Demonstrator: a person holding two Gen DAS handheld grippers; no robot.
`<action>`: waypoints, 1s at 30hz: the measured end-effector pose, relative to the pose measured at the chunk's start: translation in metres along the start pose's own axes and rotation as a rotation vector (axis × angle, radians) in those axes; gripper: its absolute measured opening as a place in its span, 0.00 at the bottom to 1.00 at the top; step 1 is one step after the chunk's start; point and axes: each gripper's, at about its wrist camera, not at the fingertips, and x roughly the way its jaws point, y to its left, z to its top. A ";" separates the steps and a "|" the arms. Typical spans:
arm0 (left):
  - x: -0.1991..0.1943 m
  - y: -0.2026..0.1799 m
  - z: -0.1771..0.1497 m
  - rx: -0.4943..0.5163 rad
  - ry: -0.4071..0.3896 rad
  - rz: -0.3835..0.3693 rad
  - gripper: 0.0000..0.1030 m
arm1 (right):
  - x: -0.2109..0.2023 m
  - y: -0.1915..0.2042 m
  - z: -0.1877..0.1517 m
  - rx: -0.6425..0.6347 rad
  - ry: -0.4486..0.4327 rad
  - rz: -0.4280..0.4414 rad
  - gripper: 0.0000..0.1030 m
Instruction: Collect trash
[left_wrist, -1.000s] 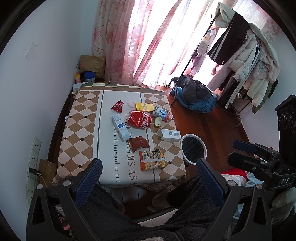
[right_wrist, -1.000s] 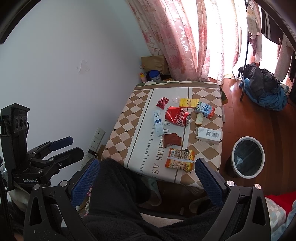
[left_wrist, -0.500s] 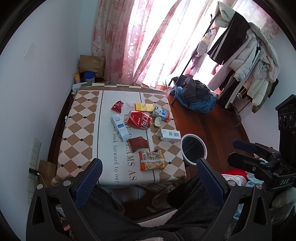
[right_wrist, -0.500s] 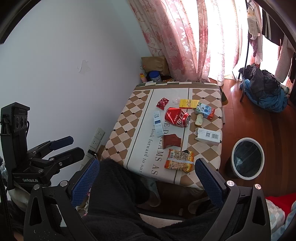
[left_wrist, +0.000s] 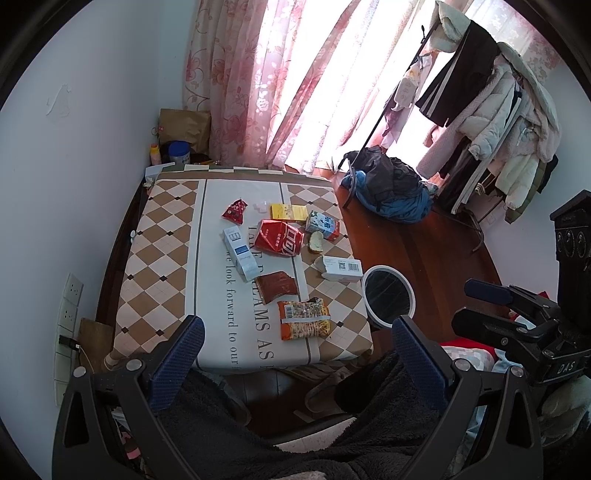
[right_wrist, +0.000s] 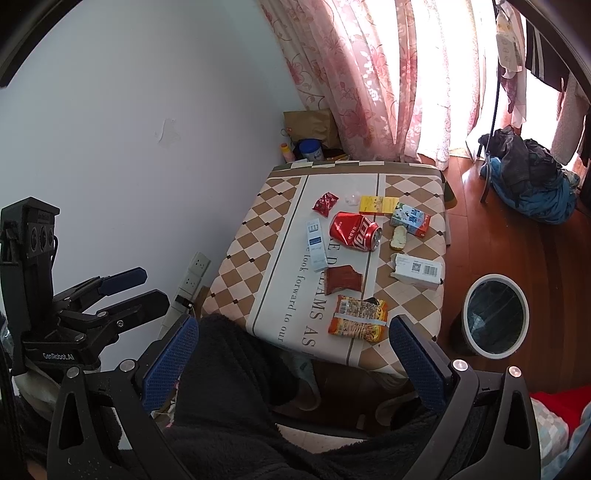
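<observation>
the trash lies scattered on the checkered table (left_wrist: 159, 236), all of it ahead of and below both grippers: the orange noodle packet (left_wrist: 304, 319) sits nearest the table's front edge, its long axis running across the table, with a torn brown wrapper (left_wrist: 277, 287) just behind it and a crushed red can (left_wrist: 279, 238) further back. the white-rimmed bin (right_wrist: 494, 314) stands off the table's right side, so the right gripper (right_wrist: 291, 354) looks the handier; its jaws are wide apart and empty, as are those of the left gripper (left_wrist: 293, 350). nothing blocks the reach.
</observation>
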 end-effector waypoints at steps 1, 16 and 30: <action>0.002 0.002 0.000 -0.004 -0.007 0.024 1.00 | 0.001 0.000 0.001 0.004 -0.001 -0.007 1.00; 0.227 0.055 0.049 -0.056 0.131 0.486 1.00 | 0.208 -0.107 0.061 -0.202 0.288 -0.366 1.00; 0.344 0.077 0.048 -0.128 0.314 0.532 1.00 | 0.385 -0.203 0.052 -0.398 0.715 -0.470 0.79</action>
